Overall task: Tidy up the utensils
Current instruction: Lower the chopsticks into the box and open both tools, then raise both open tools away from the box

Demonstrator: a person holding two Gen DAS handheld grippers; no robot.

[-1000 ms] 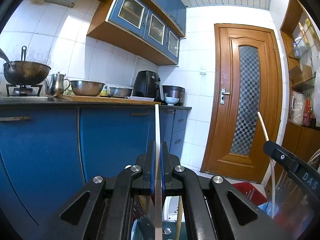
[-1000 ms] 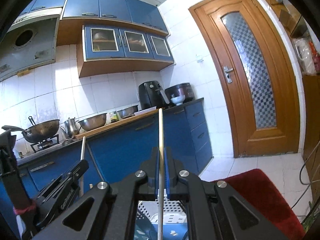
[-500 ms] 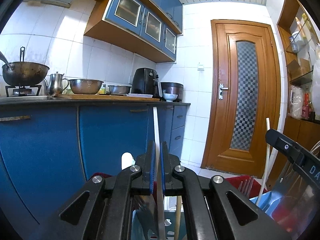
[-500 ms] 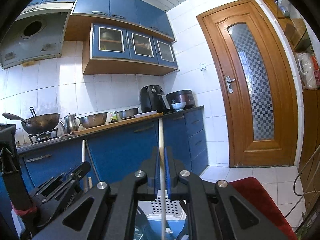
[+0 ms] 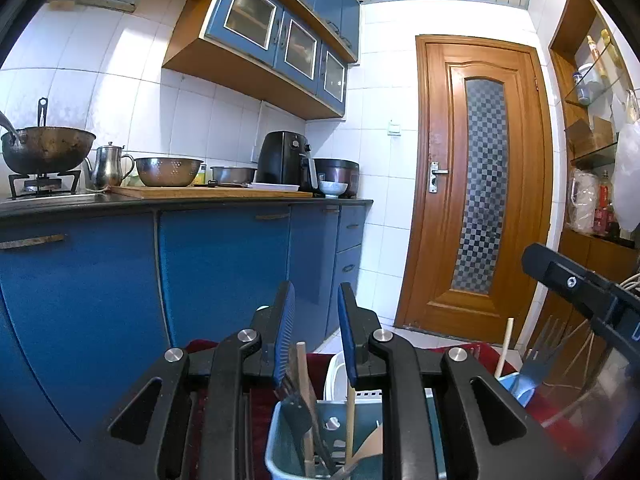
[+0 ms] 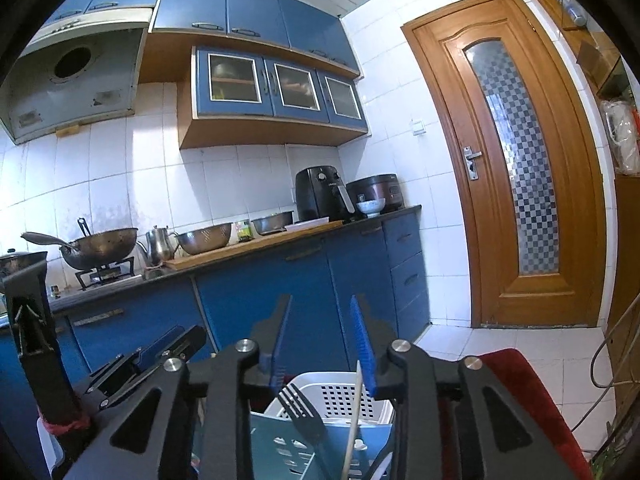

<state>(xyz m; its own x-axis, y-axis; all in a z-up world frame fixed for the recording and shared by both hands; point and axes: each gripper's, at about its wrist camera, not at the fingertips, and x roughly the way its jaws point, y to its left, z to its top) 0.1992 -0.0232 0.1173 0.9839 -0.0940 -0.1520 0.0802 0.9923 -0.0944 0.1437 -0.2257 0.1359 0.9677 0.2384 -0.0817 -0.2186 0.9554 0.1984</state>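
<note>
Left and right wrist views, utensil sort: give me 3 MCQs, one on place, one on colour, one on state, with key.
1. Where does the black air fryer stand?
A. on the counter, beside the dark cooker
B. on the floor by the door
C. inside a wall cabinet

2. What colour are the lower cabinet fronts?
A. white
B. blue
C. green

3. How stands the right claw?
A. shut on a fork
B. shut on a spoon
C. open, pressing on nothing

Key: 1 A, it sits on the counter next to the cooker. 2 B, every lower door is blue. 3 C, its pads have just been opening; the pale stick stands loose in the blue caddy, like the black fork.
</note>
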